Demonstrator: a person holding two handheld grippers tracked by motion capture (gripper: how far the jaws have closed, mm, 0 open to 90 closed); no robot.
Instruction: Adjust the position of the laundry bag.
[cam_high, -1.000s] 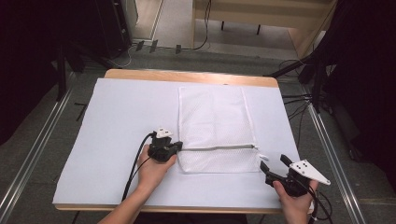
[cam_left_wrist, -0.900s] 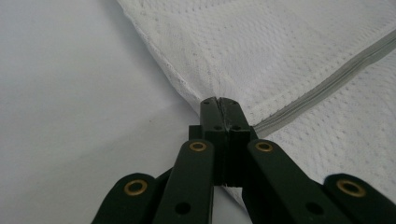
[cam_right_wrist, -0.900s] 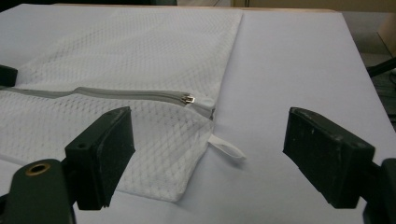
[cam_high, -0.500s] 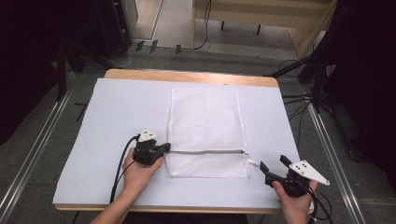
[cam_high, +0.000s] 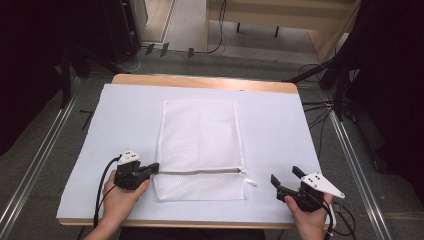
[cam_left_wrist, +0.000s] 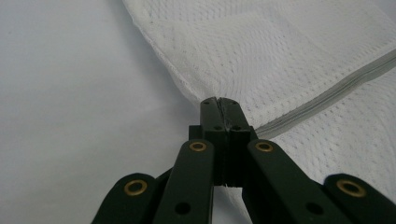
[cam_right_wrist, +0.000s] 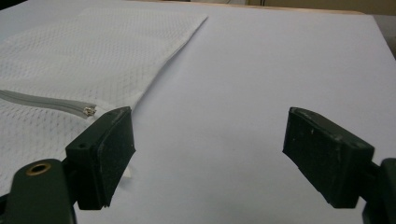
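Observation:
A white mesh laundry bag (cam_high: 200, 135) lies flat on the white table cover (cam_high: 280, 125). A grey zipper (cam_high: 200, 171) runs across the bag near its front end. My left gripper (cam_high: 156, 167) is shut on the bag's left edge, at the zipper's end. In the left gripper view the closed jaws (cam_left_wrist: 219, 101) pinch the puckered mesh (cam_left_wrist: 261, 51) beside the zipper (cam_left_wrist: 336, 88). My right gripper (cam_high: 284, 173) stands open at the front right, a little apart from the bag. Between its jaws (cam_right_wrist: 205, 140) is bare cover, and the zipper pull (cam_right_wrist: 88, 110) lies just left of them.
The wooden table rim (cam_high: 200, 82) shows at the far side of the cover. Cables (cam_high: 320, 107) and dark stands lie on the floor around the table. Metal rails (cam_high: 35, 165) run along both sides.
My left gripper has moved left, still closed on the bag's edge, and the whole bag has slid left with it. The right gripper has stayed where it was.

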